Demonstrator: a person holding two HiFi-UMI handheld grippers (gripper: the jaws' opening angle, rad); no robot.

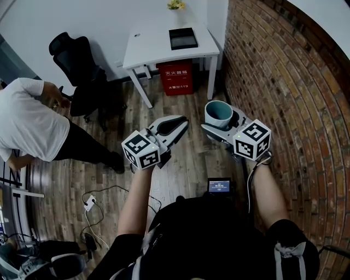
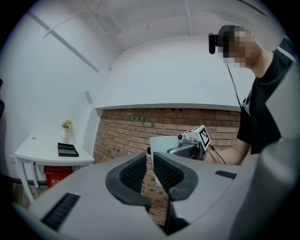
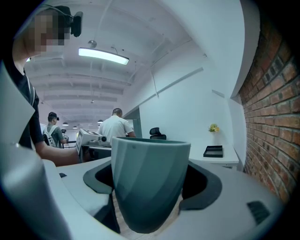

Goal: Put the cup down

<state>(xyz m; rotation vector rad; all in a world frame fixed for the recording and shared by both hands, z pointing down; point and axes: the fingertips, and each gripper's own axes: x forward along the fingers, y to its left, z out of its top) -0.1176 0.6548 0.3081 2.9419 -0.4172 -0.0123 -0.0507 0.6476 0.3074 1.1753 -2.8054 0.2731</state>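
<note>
A teal cup is held upright in the air between the jaws of my right gripper, over the wooden floor next to the brick wall. In the right gripper view the cup fills the gap and both dark pads press its sides. My left gripper hovers just left of it, jaws drawn together to a thin slit with nothing between them. The left gripper view looks past its own jaws at the cup and the right gripper's marker cube.
A white table stands ahead with a black tray and a small plant; a red box sits under it. A black office chair and a person in a white shirt are on the left. Cables lie on the floor.
</note>
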